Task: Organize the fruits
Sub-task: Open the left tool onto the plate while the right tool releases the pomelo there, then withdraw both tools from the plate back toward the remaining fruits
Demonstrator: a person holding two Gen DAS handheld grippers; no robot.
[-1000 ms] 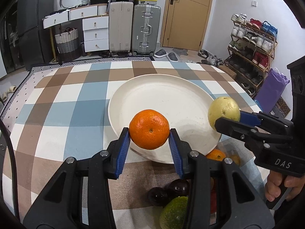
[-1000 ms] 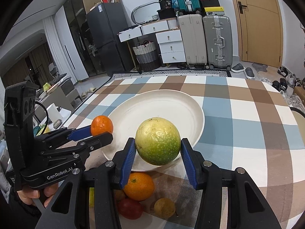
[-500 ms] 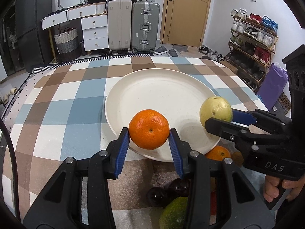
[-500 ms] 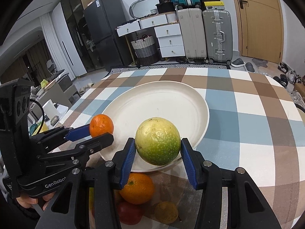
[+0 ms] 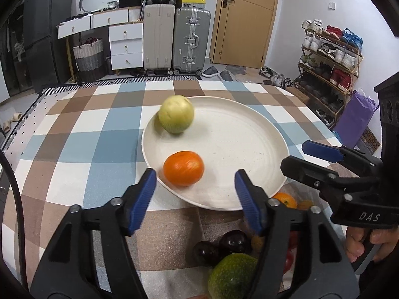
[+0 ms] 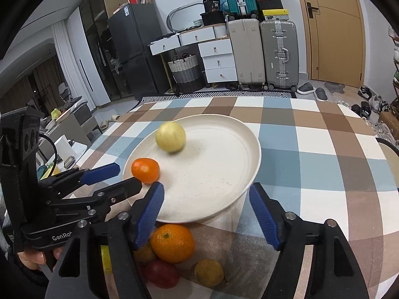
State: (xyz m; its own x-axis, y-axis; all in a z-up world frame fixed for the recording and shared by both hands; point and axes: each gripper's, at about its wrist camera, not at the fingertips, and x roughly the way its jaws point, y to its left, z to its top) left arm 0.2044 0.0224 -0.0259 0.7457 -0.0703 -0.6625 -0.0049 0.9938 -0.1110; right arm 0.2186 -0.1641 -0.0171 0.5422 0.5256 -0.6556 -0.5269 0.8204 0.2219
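Both blue-padded fingers (image 5: 143, 196) of your left gripper (image 5: 195, 194) stand wide apart, holding nothing. From the left wrist, the smooth orange mandarin (image 5: 183, 168) sits near the round cream plate's (image 5: 261, 134) near edge, the blurred yellow-green round fruit (image 5: 176, 117) by its left rim; it may roll off, since the rim is shallow.

From the right wrist, your right gripper (image 6: 205, 211) is equally spread and empty above the pile of remaining fruit (image 6: 172, 243) at the checked tablecloth's (image 6: 311, 149) near edge.
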